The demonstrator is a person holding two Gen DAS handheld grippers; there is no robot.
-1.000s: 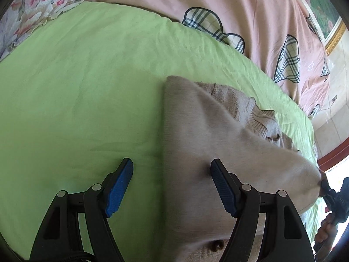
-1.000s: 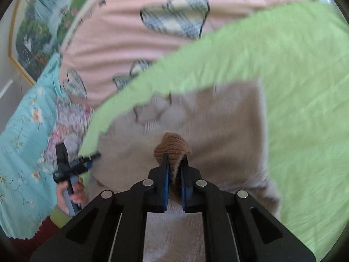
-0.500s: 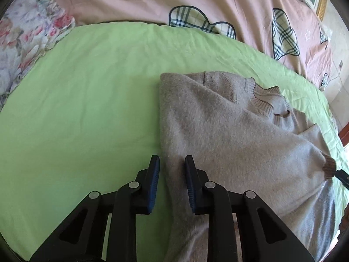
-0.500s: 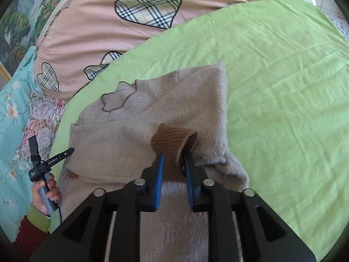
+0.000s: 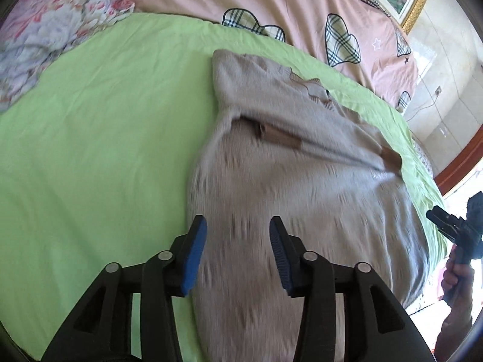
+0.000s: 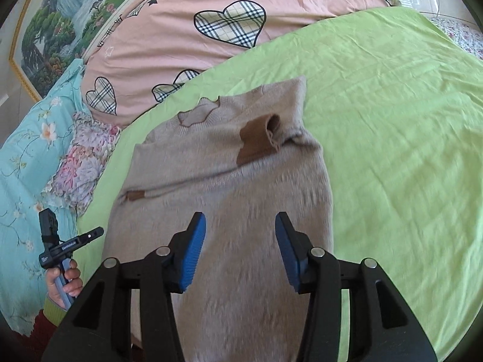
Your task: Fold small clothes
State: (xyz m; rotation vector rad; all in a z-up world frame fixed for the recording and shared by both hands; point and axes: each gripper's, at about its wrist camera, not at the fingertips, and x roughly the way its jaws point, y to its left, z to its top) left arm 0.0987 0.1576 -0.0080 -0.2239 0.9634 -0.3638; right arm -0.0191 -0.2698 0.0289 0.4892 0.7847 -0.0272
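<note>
A small beige knit sweater [image 5: 289,181] lies on the green sheet [image 5: 105,138], neck away from me, both sleeves folded across its chest. It also shows in the right wrist view [image 6: 229,199]. One brown cuff [image 6: 259,138] rests near the right shoulder, the other cuff [image 6: 134,195] near the left edge. My left gripper [image 5: 238,253] is open and empty, above the sweater's lower left part. My right gripper [image 6: 240,244] is open and empty, above the sweater's lower body. Each gripper shows in the other's view, the left one [image 6: 65,246] and the right one [image 5: 455,229], held in a hand.
A pink quilt with plaid hearts [image 6: 229,30] lies behind the sheet. Floral bedding [image 5: 54,33] sits at the left, and blue floral fabric [image 6: 24,150] beside it. A framed landscape picture [image 6: 57,21] hangs on the wall. Green sheet extends to the right of the sweater [image 6: 392,150].
The right gripper has let go of the brown cuff, which now lies on the sweater, and pulled back open. The left gripper went from nearly shut to open and moved over the sweater.
</note>
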